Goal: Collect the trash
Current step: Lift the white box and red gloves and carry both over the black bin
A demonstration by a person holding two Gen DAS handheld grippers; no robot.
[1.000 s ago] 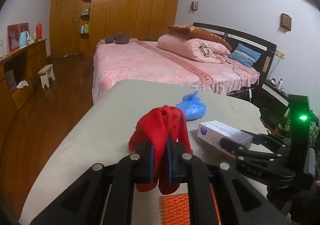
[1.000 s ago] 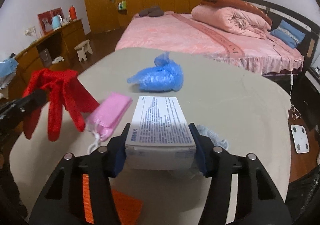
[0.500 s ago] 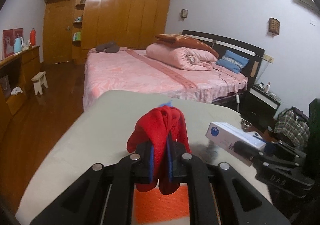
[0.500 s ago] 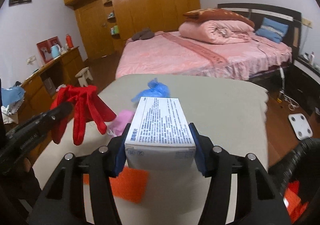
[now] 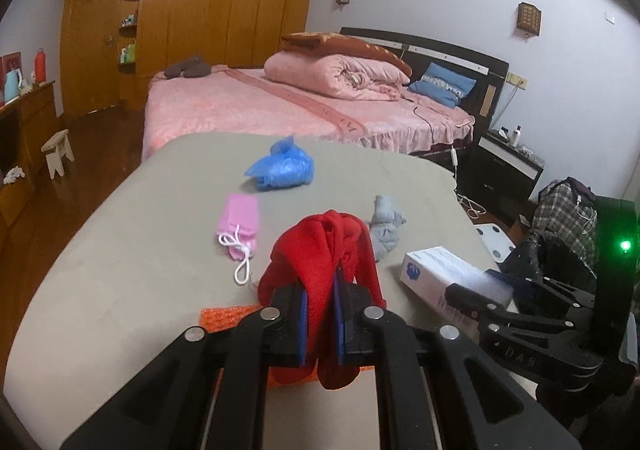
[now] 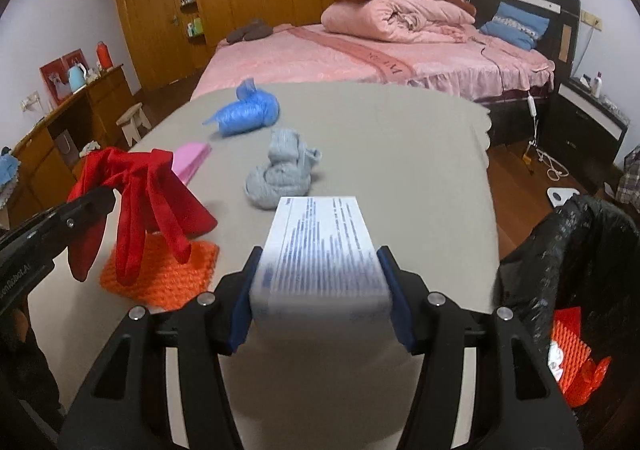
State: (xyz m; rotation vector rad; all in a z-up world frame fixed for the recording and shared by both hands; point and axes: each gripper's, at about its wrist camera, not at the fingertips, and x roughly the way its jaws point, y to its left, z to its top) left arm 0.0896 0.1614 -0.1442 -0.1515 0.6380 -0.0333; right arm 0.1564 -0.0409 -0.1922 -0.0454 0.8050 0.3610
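My left gripper is shut on a red glove and holds it above the grey table; the glove also hangs at the left of the right wrist view. My right gripper is shut on a white printed box, also seen at the right of the left wrist view. On the table lie a blue plastic bag, a grey cloth, a pink pouch and an orange knitted piece.
A black trash bag stands open off the table's right edge, with orange trash inside. A pink bed lies beyond the table. A wooden dresser and a small stool stand at the left.
Both grippers have pulled back and risen with their loads. More of the table shows, with the grey cloth, pink pouch and orange piece uncovered. The trash bag has come into the right wrist view.
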